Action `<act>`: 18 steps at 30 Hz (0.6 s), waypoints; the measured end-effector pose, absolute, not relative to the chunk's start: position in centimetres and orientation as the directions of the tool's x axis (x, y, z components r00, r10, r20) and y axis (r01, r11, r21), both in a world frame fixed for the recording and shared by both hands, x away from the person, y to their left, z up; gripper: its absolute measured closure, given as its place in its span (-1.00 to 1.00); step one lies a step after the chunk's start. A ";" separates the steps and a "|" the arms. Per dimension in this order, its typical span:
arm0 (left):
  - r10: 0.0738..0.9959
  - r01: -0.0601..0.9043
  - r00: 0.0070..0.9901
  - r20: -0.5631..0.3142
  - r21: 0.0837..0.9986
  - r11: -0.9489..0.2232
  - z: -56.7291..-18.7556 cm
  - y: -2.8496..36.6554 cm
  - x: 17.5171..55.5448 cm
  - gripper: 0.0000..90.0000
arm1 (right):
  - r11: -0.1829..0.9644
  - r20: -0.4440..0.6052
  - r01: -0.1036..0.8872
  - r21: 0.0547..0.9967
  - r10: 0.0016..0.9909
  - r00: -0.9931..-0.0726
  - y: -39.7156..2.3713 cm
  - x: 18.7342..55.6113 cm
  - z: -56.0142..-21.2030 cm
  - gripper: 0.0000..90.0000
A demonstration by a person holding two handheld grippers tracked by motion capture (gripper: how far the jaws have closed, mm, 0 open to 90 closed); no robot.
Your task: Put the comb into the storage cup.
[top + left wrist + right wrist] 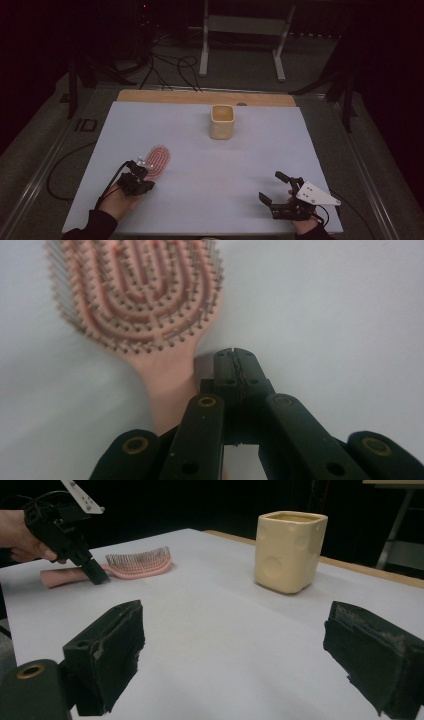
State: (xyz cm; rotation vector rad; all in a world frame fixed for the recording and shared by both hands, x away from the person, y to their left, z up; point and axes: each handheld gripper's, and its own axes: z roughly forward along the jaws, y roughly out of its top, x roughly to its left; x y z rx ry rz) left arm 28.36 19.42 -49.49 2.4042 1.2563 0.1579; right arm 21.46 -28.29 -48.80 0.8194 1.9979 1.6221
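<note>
High view: a white sheet (200,150) covers the table, with a strip of bare wooden tabletop (200,96) showing along its far edge. A pink hairbrush (158,161) lies bristles up near the left front of the sheet, its oval head pointing away from the person and its handle toward the person's left hand (120,202). The left gripper (141,172) stands at the handle end of the hairbrush, tips down on the sheet. Left gripper view: the two black jaws are pressed together with nothing between them, their joined tips resting just to the right of the handle, close beside it; whether they touch the handle cannot be told. Right gripper view: the left gripper (97,575) points down at the sheet beside the handle, in front of the hairbrush (120,565). The right gripper (272,186), at the right front of the sheet, is spread wide and holds nothing; its jaws frame bare sheet. A cream square cup (222,121) stands upright toward the far middle of the sheet, well apart from the hairbrush and from both grippers.
</note>
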 end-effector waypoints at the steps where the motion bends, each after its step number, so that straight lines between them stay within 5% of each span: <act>1: 0.807 0.759 0.583 -0.092 0.415 -0.501 -49.5 19.7 28.3 1.00 | 0.138 0.032 0.172 0.975 0.683 -0.729 -28.3 21.5 -48.8 -0.80; 18: 0.807 0.762 0.587 -0.061 0.377 -0.526 -48.6 22.1 28.0 1.00 | 0.142 0.033 0.176 0.974 0.681 -0.731 -28.1 21.5 -48.9 -0.80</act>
